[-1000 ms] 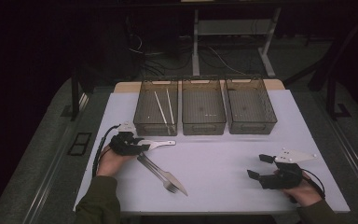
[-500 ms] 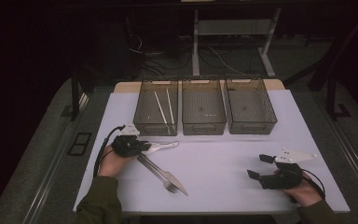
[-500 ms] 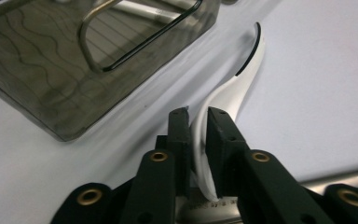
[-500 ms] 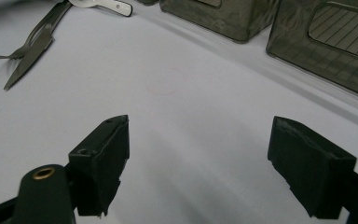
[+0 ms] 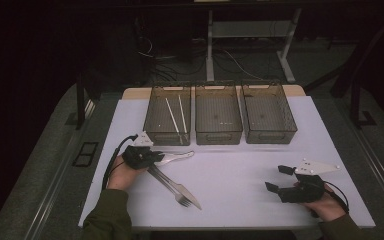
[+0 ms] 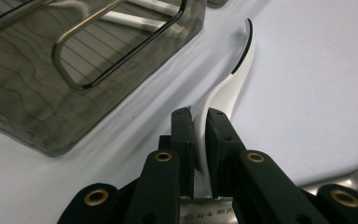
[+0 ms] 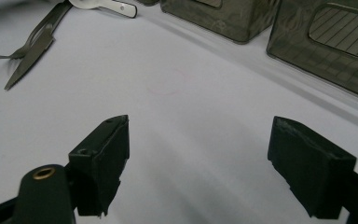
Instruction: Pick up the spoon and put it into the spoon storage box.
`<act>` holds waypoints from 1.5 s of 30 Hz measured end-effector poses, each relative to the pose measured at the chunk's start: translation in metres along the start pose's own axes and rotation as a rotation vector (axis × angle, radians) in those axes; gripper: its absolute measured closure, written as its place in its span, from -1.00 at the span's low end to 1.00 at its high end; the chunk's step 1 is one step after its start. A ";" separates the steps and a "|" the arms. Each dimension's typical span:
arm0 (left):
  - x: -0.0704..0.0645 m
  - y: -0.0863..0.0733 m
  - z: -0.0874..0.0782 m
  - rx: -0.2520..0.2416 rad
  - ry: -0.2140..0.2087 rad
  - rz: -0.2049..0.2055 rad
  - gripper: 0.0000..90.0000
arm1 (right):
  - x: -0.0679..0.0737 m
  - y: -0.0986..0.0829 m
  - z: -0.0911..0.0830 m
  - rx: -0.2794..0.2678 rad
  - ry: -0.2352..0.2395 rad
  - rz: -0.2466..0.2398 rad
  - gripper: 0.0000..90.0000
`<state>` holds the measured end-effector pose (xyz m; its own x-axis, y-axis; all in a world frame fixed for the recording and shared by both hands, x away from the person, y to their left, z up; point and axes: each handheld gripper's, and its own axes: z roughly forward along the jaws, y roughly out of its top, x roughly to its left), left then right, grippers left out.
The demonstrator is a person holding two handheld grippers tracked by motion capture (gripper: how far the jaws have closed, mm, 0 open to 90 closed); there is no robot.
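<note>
Three baskets [image 5: 218, 134] line the white table [image 5: 240, 175]; left tongs [image 6: 198, 128] pinch a spoon [image 6: 228, 84], right tongs [image 7: 198, 154] gape.

Three bins [image 5: 218, 135] wall the far side; knife [image 5: 177, 185] lies mid-table.

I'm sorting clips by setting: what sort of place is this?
Probably a lab or workshop bench, not a kitchen: a white-covered table with three mesh bins in a row, a desk frame and loose cables behind, and cutlery laid out for sorting.
</note>
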<state>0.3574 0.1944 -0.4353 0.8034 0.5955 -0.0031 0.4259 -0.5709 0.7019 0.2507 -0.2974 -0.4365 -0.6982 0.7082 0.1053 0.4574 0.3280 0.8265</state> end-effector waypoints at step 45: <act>-0.027 0.142 0.009 -0.202 -0.017 0.195 0.82 | 0.001 0.001 -0.001 -0.013 0.003 0.002 -0.54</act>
<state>0.4006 0.0920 -0.3420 0.8698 0.4745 0.1353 0.1722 -0.5488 0.8180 0.2501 -0.2972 -0.4349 -0.6991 0.7067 0.1089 0.4516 0.3183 0.8335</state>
